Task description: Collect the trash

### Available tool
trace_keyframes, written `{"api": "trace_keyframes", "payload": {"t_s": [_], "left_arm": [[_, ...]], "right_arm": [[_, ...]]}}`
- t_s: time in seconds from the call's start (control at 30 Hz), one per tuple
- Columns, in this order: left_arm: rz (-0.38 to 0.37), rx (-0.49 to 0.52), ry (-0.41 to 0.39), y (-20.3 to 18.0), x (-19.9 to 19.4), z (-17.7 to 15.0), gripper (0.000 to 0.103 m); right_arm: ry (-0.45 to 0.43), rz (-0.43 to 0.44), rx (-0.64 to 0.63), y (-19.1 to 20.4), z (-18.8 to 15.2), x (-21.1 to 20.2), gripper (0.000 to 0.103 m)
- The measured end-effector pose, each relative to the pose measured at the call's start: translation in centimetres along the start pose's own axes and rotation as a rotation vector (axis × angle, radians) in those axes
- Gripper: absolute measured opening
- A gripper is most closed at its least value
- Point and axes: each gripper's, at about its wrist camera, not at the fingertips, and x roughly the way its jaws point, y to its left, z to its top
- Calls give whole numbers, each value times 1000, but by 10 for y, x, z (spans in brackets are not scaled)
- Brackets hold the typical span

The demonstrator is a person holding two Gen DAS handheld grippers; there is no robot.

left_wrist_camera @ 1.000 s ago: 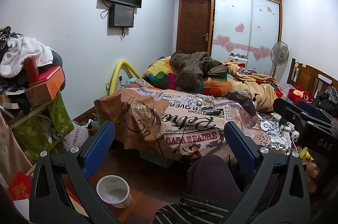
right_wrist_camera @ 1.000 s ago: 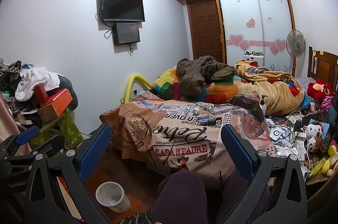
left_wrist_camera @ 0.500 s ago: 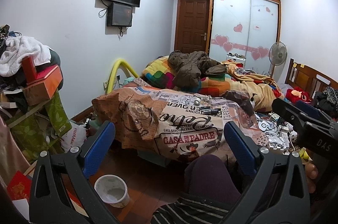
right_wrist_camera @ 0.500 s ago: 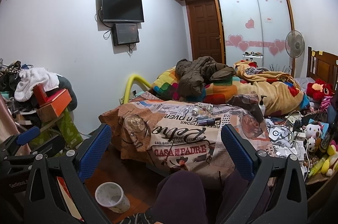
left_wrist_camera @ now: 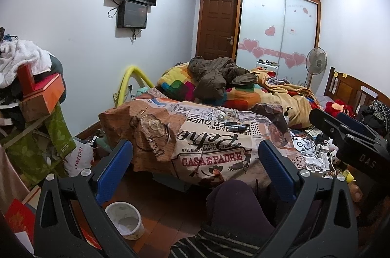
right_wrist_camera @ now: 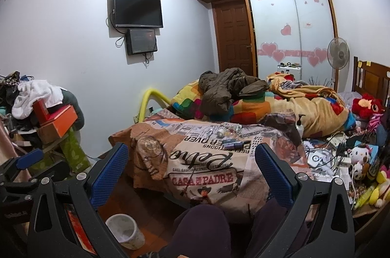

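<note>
While both tools hang in the air above the person's lap, a bed (left_wrist_camera: 280,97) heaped with a colourful quilt and a brown jacket (left_wrist_camera: 217,74) fills the middle of the room. In front of it a printed cloth (left_wrist_camera: 195,133) covers a lower surface, and a few small bits lie on top of it near its far edge: a small roll (left_wrist_camera: 221,116), some crumpled scraps (left_wrist_camera: 232,113) just beside it, and a dark tube (left_wrist_camera: 236,128) nearer the camera. On the wooden floor at lower left stands a small white bin (left_wrist_camera: 125,219), upright and well apart from those bits.

The left gripper (left_wrist_camera: 195,169) has its blue-padded fingers spread wide with nothing between them. The right gripper (right_wrist_camera: 192,169) is spread just as wide and holds nothing either; it also shows at the right edge of the left view.
</note>
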Motion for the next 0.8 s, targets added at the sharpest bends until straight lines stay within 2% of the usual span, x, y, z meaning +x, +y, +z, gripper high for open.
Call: {"api": "trace_keyframes", "payload": {"t_s": [0.2,0.33,0.63,0.8], "left_arm": [[3,16,-14,-3,21,17,103],[-13,-4,1,-6,48,35,103],[-23,-37,107,-14,148,67,103],[-8,-45,173,-22,207,73,103]], "right_arm": [[-13,-36,-18,-16,10,17,103],[-5,-57,-14,-31,19,34,103],[2,-124,1,-70,31,77,103],[44,-163,3,-95,32,112,103]]}}
